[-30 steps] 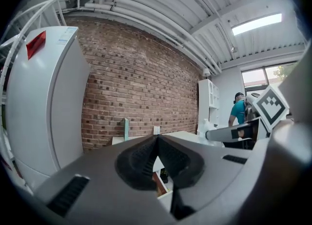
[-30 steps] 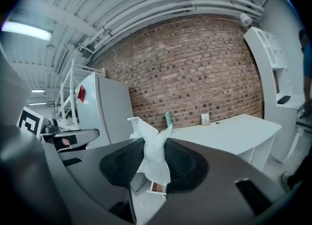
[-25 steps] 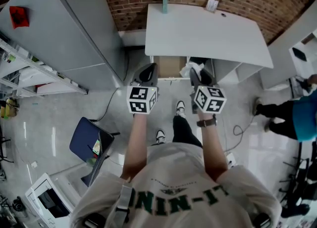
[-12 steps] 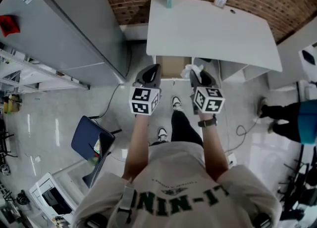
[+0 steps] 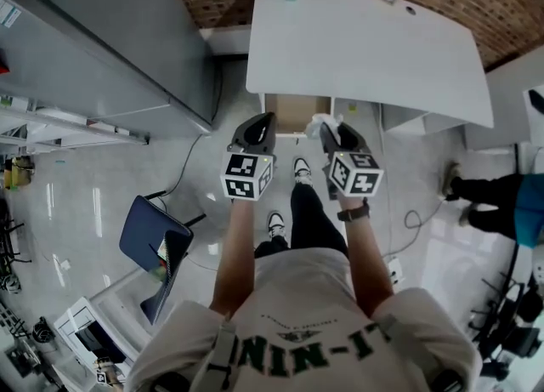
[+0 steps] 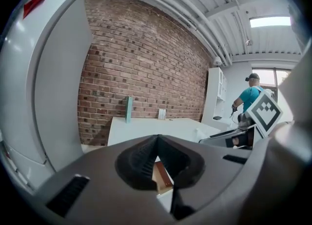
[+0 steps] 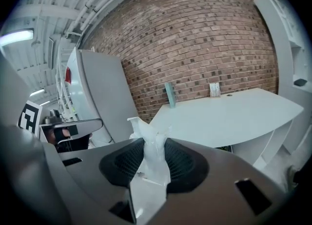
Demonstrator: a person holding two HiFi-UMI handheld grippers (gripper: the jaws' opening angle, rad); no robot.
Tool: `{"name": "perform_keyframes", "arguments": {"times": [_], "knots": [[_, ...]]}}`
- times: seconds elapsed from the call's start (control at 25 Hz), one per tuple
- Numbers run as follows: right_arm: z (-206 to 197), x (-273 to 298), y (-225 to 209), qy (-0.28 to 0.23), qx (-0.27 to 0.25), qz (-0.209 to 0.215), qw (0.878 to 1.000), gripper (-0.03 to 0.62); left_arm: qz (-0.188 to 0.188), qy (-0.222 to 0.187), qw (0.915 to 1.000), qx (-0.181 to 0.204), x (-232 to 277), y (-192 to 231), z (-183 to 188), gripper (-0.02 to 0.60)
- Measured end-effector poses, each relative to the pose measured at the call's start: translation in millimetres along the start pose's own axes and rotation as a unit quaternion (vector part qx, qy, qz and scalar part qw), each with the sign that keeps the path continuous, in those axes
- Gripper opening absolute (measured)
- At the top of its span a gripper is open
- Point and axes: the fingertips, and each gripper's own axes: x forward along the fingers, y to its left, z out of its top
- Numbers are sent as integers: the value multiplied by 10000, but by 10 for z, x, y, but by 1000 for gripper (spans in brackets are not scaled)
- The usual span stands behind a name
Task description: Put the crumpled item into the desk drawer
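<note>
While the right gripper clamps the crumpled item above the open drawer's right edge, its loose top could snag the desk lip and pull free. The left gripper, jaws together and empty, cannot catch it.

My head camera looks steeply down from above my shoulders, past both arms to the white desk and the floor. The camera on my left gripper sits close behind its jaws and faces level toward the brick wall. The one on my right gripper does likewise. All three views share the desk and wall.
</note>
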Motion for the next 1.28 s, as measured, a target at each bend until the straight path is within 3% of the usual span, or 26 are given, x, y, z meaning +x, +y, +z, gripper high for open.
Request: {"name": "perform_keyframes", "arguments": {"times": [0.76,1.28], "knots": [[-525,901,-415,794,30,-26,9968,118,13,647,9968,-461,702,371,-838,-2],[-1367,1748,-830,1646,-186,-145,9861,120,-398,622,9970,-213,1042,399,-1316,-2]]}}
